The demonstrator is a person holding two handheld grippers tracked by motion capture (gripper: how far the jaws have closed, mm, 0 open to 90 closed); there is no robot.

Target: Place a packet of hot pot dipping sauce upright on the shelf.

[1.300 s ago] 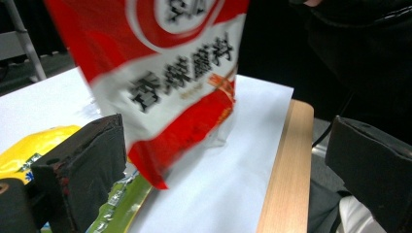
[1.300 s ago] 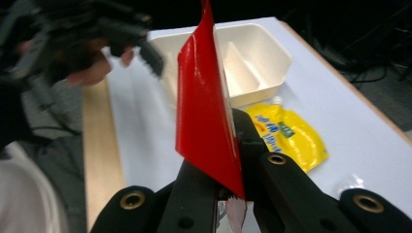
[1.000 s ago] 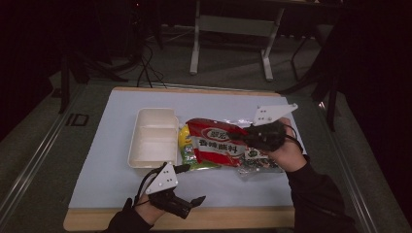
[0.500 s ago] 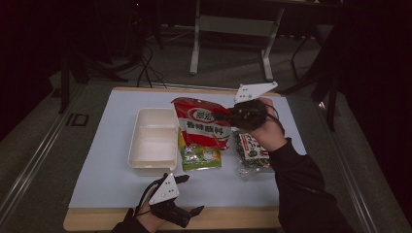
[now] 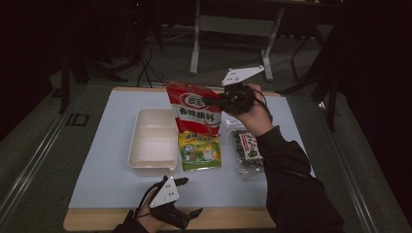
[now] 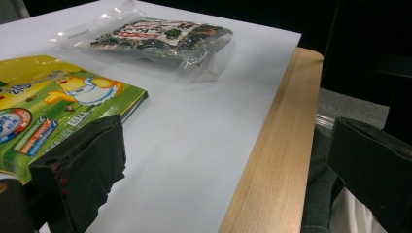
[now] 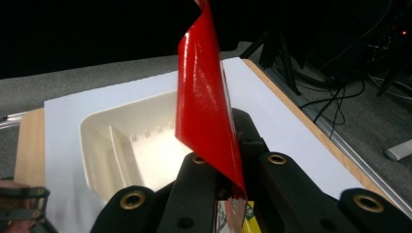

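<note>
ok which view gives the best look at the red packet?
High view: the red packet shows its whole printed face, lifted, pinched by the right gripper. Right gripper view sees it edge-on, clamped.

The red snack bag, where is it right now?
In the high view the red snack bag hangs mid-table from the right tongs, above the green packet, beside the white tray.

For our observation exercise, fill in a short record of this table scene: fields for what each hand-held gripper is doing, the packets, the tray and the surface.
right hand-held gripper: shut on the red packet, holding it lifted above the table
left hand-held gripper: open, holding nothing, near the front table edge
green packet: lying flat beside the tray
clear packet: dark contents, flat on the mat
tray: white, divided, empty
surface: pale mat on a wooden table
</note>
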